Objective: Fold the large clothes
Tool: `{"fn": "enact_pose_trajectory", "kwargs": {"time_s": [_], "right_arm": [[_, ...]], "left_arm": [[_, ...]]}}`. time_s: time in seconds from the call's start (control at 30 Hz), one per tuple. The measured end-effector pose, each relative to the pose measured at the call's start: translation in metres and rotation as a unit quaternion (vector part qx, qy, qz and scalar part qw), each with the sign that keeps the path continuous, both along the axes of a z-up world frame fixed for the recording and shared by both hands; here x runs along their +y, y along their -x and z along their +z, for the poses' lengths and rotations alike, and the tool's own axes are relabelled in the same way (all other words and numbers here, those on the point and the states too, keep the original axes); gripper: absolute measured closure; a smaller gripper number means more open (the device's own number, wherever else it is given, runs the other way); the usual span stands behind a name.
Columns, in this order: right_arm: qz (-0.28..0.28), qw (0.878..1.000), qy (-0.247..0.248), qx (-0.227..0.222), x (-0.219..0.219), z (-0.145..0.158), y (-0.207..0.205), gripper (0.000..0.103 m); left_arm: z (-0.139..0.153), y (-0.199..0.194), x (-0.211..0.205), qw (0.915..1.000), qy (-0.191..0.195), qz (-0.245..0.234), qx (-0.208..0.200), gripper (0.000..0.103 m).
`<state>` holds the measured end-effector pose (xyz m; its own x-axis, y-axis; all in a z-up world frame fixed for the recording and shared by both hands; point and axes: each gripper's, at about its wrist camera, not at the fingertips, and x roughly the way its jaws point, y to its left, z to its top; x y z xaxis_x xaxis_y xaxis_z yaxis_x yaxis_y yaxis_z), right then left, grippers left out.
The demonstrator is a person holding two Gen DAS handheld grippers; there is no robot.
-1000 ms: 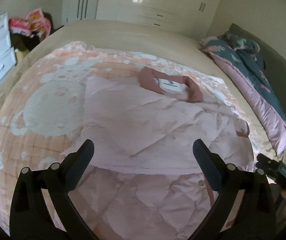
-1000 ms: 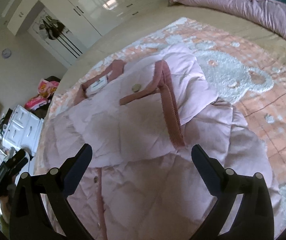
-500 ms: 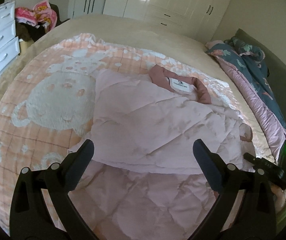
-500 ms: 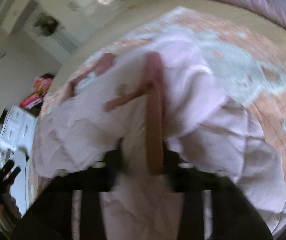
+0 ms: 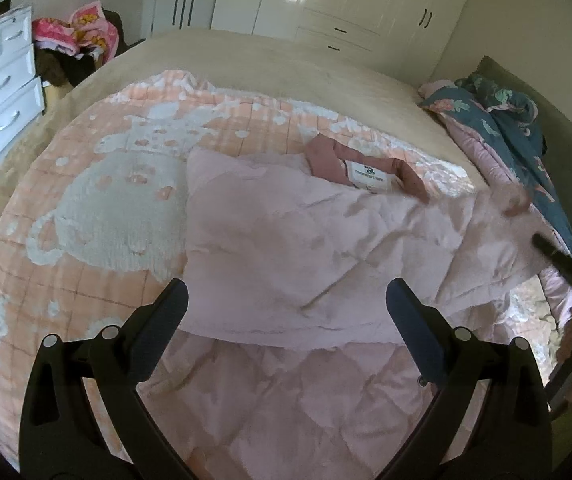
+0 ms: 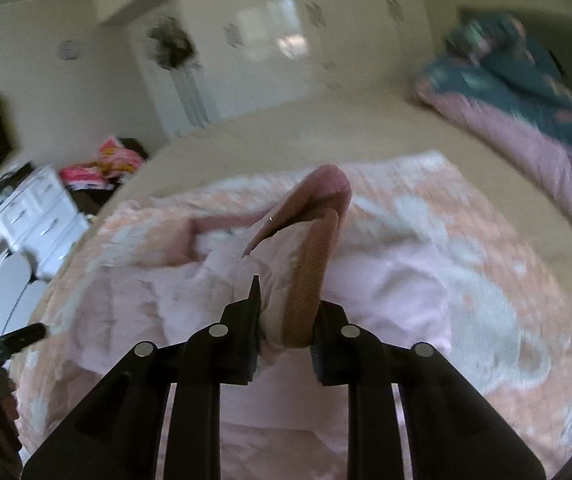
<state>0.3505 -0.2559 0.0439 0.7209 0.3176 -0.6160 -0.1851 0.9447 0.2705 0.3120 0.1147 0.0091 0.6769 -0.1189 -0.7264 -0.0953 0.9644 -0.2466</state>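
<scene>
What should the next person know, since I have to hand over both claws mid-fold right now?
Right claw: shut on the ribbed cuff of the pink quilted coat, with that sleeve lifted off the bed.
Left claw: open, holding nothing, hovering over the coat's middle.
The coat lies on the peach bear blanket, collar at the far end.
Done: one side looks folded in over the body, and the cuff is gripped.
Left: probably lay this sleeve across the body, then fold the coat up lengthwise.
</scene>
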Motion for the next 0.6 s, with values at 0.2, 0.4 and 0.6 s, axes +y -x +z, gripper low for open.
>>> {"fn": "enact_pose_trajectory", "kwargs": {"time_s": [0.2, 0.4, 0.6], "right_arm": [[-0.02, 0.998, -0.015, 0.062, -0.015, -0.046, 0.002, 0.079], [-0.05, 0.996, -0.024, 0.072, -0.026, -0.046, 0.014, 0.056], [-0.023, 0.999, 0.011, 0.035, -0.01, -0.019, 0.021, 0.041]], "left_arm": [[-0.006, -0.014, -0.003, 0.9999, -0.011, -0.001, 0.01, 0.01], [-0.017, -0.028, -0.007, 0.9996, -0.011, 0.0, 0.026, 0.01], [-0.027, -0.046, -0.017, 0.9989, -0.02, -0.008, 0.042, 0.01]]}}
